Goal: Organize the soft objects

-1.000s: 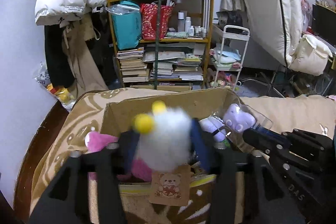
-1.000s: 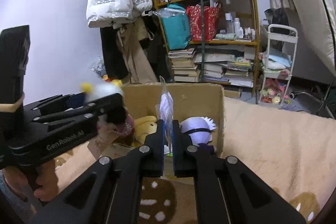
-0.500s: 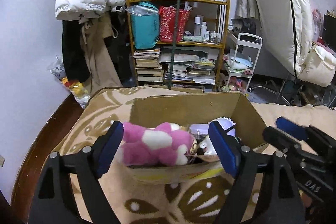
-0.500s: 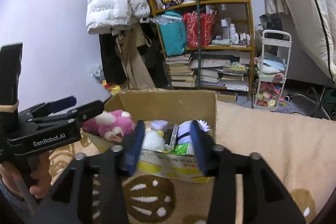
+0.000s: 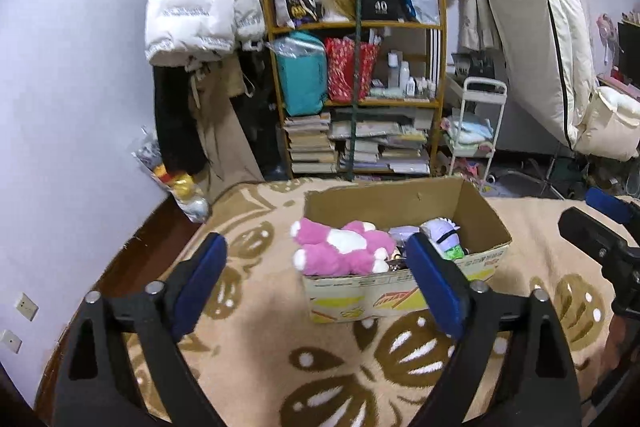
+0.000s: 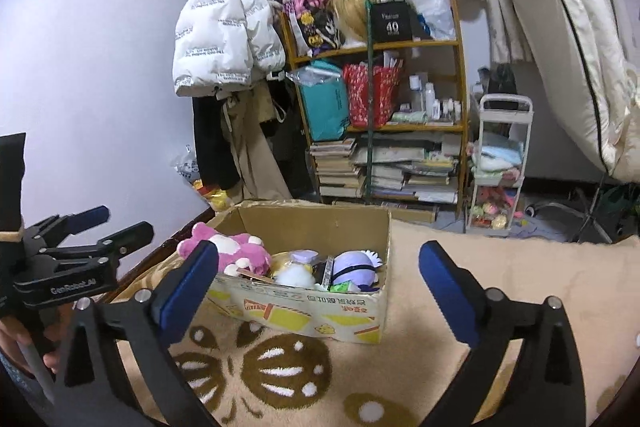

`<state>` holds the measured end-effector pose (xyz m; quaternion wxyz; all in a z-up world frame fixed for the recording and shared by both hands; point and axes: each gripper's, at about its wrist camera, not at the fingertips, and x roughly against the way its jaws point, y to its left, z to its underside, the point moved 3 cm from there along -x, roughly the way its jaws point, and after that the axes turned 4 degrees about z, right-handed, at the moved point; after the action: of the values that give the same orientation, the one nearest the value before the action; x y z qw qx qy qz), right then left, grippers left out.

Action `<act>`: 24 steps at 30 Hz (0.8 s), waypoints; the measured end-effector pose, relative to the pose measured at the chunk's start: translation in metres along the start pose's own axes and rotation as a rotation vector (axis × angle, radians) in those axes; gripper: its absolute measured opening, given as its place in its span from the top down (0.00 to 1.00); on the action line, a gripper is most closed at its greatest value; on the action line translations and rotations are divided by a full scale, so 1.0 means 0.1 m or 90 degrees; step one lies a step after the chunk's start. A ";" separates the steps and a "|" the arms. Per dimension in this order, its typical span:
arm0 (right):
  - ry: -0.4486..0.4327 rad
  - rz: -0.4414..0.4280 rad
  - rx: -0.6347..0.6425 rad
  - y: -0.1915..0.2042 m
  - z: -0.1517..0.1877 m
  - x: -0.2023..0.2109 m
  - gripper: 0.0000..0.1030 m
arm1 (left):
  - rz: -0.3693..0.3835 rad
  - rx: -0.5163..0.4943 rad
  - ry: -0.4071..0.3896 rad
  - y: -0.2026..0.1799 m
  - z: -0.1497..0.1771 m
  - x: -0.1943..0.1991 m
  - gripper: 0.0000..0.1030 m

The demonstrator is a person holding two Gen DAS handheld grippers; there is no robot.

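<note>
Cardboard box [image 5: 400,203] ahead of both | left gripper [image 5: 316,271] spread | right gripper [image 6: 318,275] spread

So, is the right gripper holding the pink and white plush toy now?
No, the right gripper is open and empty; the pink and white plush toy lies in the cardboard box.

Plush toys [image 5: 340,247] lie in the box [image 5: 400,291] on the blanket [image 5: 360,367]; shelf [image 5: 356,99] behind.
</note>
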<state>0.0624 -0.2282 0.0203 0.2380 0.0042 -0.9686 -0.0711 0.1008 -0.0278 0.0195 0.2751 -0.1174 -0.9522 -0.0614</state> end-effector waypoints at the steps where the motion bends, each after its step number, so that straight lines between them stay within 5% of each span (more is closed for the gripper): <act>1: -0.005 0.003 0.009 0.02 0.00 0.06 0.00 | -0.003 -0.001 -0.006 0.01 0.00 0.04 0.10; 24: -0.045 0.025 0.008 0.02 0.11 0.80 0.00 | -0.056 0.029 -0.046 0.24 0.40 0.81 0.03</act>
<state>-0.0136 -0.2284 0.0477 0.2047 -0.0162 -0.9768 -0.0604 0.0196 0.0179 0.0304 0.2399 -0.0712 -0.9670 -0.0477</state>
